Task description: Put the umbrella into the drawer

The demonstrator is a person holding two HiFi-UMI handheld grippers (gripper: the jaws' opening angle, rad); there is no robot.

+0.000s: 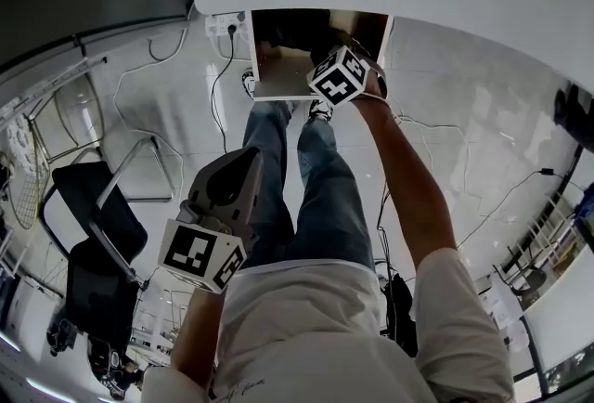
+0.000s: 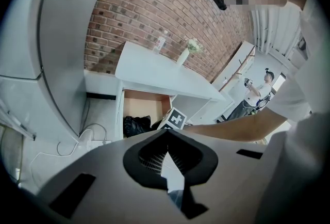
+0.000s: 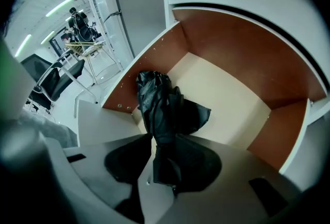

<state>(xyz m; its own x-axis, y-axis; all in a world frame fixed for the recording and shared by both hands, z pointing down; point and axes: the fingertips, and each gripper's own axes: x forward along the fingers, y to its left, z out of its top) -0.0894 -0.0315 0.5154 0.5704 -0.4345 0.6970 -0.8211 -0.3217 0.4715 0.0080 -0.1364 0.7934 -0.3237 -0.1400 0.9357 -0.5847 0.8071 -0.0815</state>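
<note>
Brick wall [image 2: 154, 6], glossy white floor [image 1: 464, 113], probably two black chairs [image 1: 93, 206]

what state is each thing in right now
drawer: pulled open
umbrella: folded, inside the drawer
right gripper: over the drawer, closed on the umbrella's near end
left gripper: shut, empty, held back from the drawer

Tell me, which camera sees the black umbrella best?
The right gripper view. The umbrella fills its middle, lying in the open drawer with its near end between the fingers of the right gripper. The left gripper view shows only a small dark bundle far off. In the head view the gripper's cube blocks it.
</note>
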